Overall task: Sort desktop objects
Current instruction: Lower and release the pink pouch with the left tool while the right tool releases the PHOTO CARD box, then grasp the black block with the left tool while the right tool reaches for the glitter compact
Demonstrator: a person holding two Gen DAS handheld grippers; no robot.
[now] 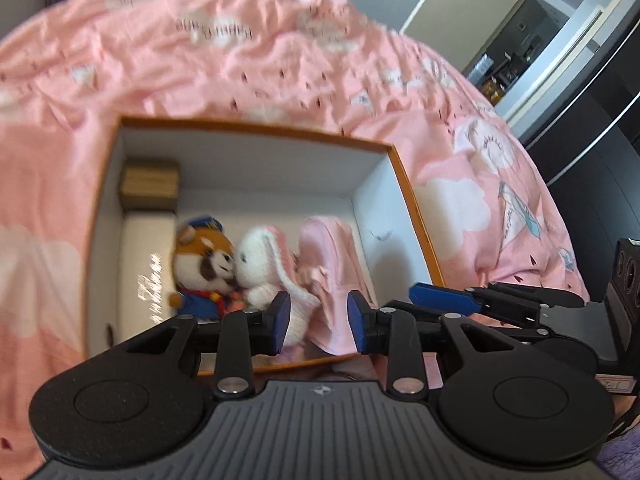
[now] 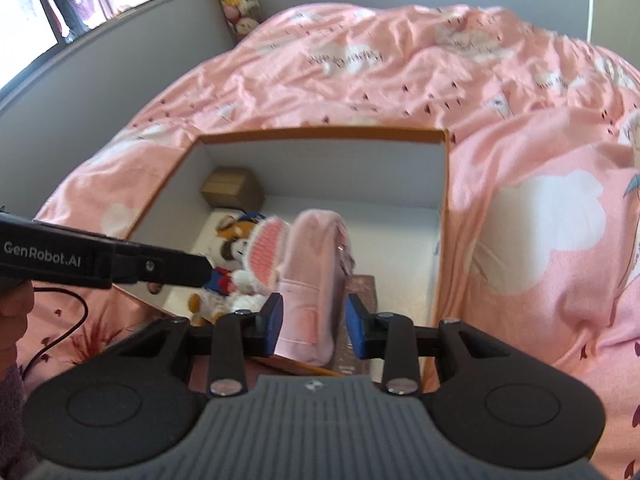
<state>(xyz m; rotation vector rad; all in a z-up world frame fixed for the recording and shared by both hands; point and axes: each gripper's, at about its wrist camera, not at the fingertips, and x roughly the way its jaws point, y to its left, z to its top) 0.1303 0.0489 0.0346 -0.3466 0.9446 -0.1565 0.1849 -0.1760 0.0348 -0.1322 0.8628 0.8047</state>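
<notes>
An orange-rimmed white box (image 1: 256, 128) (image 2: 320, 134) lies open on the bed. Inside sit a small brown carton (image 1: 150, 184) (image 2: 232, 190), an orange plush with a blue cap (image 1: 204, 264) (image 2: 230, 240), a white bunny plush (image 1: 260, 268) (image 2: 266, 248) and a pink pouch (image 1: 328, 264) (image 2: 312, 272). My left gripper (image 1: 318, 320) (image 2: 200, 270) hovers open above the bunny and pouch, holding nothing. My right gripper (image 2: 314, 322) (image 1: 416, 292) is open above the pouch, whose blurred shape lies below the pads. In the left wrist view its tip stands apart from the pouch, near the box's right wall.
A long white case with gold lettering (image 1: 144, 264) lies along the box's left wall, and a brown booklet (image 2: 362, 312) lies under the pouch. The pink quilt (image 1: 280, 60) surrounds the box. A dark speaker (image 1: 628, 276) stands at right. A cable (image 2: 60, 320) and a hand (image 2: 16, 304) are at left.
</notes>
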